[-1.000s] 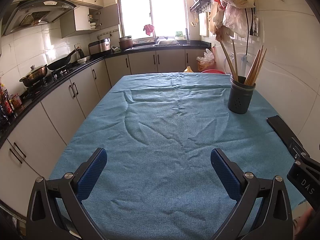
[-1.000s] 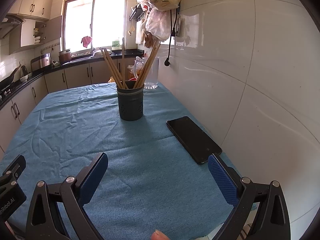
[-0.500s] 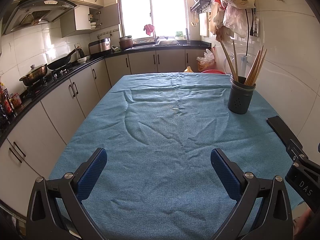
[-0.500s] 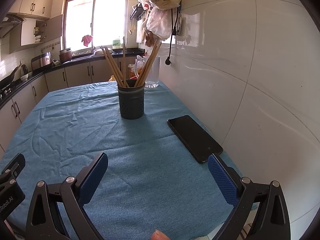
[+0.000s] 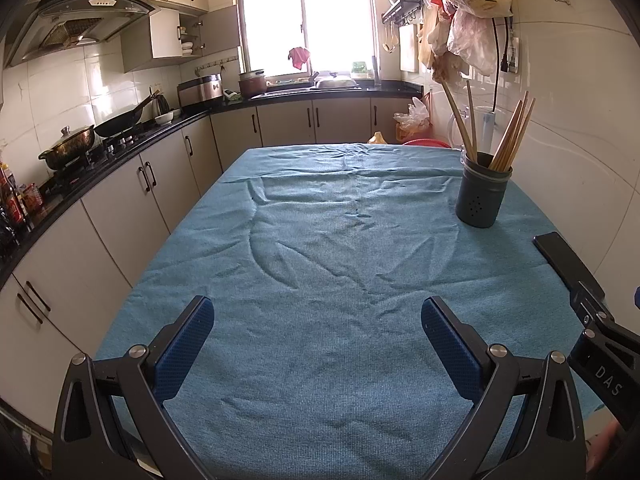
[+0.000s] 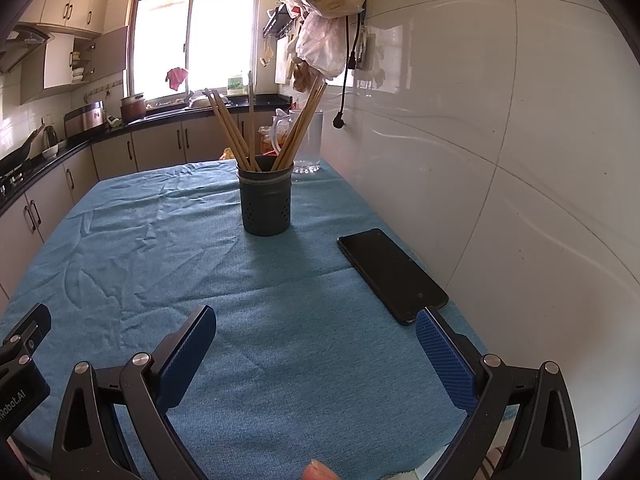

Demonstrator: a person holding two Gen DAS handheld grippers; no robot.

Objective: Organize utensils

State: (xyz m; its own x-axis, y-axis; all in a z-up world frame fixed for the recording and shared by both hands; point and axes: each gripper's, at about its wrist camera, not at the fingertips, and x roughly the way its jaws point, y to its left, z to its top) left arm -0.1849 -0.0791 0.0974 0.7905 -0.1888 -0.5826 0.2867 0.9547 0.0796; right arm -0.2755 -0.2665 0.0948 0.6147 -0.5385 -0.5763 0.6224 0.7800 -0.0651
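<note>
Both hand-held grippers gape wide over the table's near edge.
The left hand-held gripper [image 5: 318, 324] and right hand-held gripper [image 6: 316, 332] hold nothing; chopstick holder [image 6: 265, 205] at 12 o'clock, phone [image 6: 391, 275] at 1 o'clock by the wall edge.

I see a dark grey cylindrical utensil holder [image 6: 265, 205] standing upright on the table's [image 6: 304, 364] blue cloth, toward the wall side, with small holes dotted in its lower wall. Wooden chopsticks [image 6: 232, 132] stand in it, fanned into two leaning bunches, one to each side, tips down inside the holder.
</note>
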